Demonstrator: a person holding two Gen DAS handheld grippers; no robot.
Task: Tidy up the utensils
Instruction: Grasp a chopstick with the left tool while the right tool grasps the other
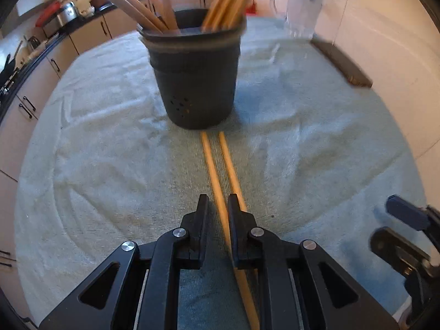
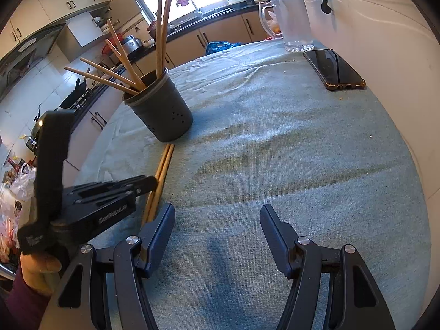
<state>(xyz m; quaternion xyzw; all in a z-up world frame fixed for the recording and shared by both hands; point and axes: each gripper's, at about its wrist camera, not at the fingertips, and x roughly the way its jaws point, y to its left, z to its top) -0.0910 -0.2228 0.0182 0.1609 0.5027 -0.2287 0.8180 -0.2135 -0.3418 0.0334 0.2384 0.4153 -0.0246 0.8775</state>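
A pale blue-green towel covered the tabletop, rumpled toward its far edge. On it stood a dark grey utensil holder filled with wooden sticks. Two chopsticks lay side by side on the cloth, their far tips just beside the holder's base. At the far right corner sat a glass pitcher and, near it, a black phone lying flat.

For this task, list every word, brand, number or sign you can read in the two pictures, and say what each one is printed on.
"GenRobot.AI", roughly; small and partly blurred: on the side of the left gripper, right wrist view.
White print on its black strap: too blurred to read.
Nothing else readable.
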